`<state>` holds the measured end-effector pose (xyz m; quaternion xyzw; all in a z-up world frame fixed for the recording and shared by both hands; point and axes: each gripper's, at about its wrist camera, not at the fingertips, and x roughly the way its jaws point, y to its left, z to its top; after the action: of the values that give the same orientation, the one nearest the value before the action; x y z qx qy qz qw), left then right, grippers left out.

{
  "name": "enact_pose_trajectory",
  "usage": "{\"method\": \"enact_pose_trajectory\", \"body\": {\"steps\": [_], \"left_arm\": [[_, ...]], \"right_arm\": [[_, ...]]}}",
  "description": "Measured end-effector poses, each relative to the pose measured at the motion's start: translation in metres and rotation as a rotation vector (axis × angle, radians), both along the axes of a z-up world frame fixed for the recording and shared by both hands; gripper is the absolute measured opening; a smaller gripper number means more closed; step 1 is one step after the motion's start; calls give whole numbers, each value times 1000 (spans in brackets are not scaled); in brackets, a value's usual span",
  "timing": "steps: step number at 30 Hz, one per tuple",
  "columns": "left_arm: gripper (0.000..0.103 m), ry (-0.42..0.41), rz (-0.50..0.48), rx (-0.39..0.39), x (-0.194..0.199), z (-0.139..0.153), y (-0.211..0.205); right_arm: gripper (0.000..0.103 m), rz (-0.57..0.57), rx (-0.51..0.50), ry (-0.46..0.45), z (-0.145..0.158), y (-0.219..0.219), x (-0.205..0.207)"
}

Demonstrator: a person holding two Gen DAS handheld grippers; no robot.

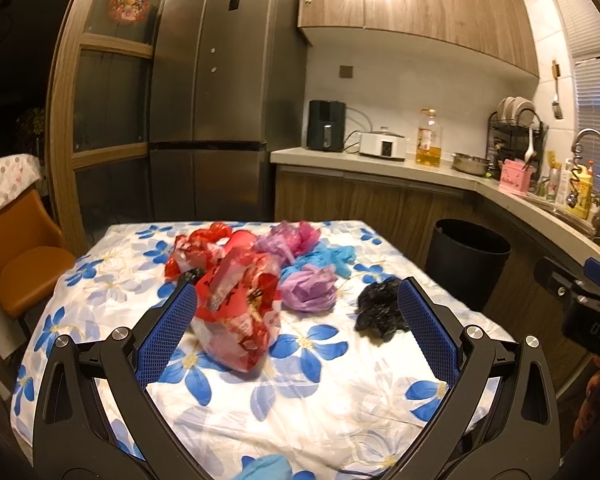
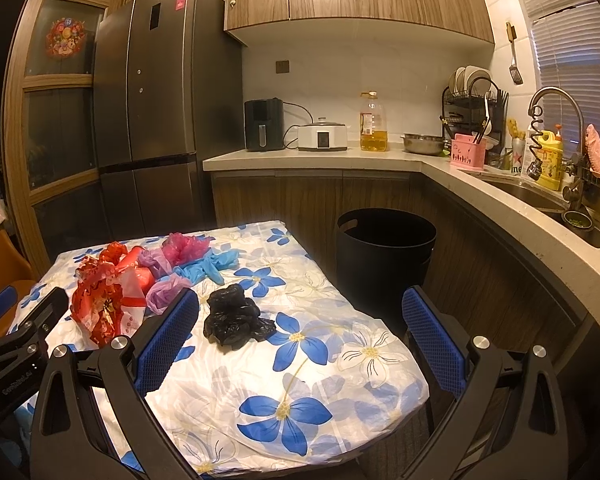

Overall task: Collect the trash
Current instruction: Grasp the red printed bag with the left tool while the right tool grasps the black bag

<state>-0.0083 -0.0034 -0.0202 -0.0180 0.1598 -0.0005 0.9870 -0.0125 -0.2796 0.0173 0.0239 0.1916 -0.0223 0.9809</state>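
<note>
A heap of crumpled plastic bags lies on the flower-print table: a big red and white bag, purple bags, a pink bag, a blue bag and a black bag. My left gripper is open and empty above the table, with the red bag between its fingers' line of sight. My right gripper is open and empty near the table's right edge, the black bag just ahead of it. A black trash bin stands on the floor right of the table.
The bin also shows in the left wrist view. An orange chair stands left of the table. A fridge is behind. An L-shaped counter with appliances, an oil bottle, dish rack and sink runs along the right.
</note>
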Motion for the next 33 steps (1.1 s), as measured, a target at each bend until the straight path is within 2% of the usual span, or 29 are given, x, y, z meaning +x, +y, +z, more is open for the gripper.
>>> {"method": "enact_pose_trajectory", "body": {"steps": [14,26,33], "left_arm": [[99,98,117,-37,38,-24,41],[99,151,190,-47,94,-56,57],[99,165,205,-37,111,-65,55]], "right_arm": [[99,67,33,52,-36,6,47],[98,178,69,105,-78,24,102],[98,208,103,100,-87,29,120]]}}
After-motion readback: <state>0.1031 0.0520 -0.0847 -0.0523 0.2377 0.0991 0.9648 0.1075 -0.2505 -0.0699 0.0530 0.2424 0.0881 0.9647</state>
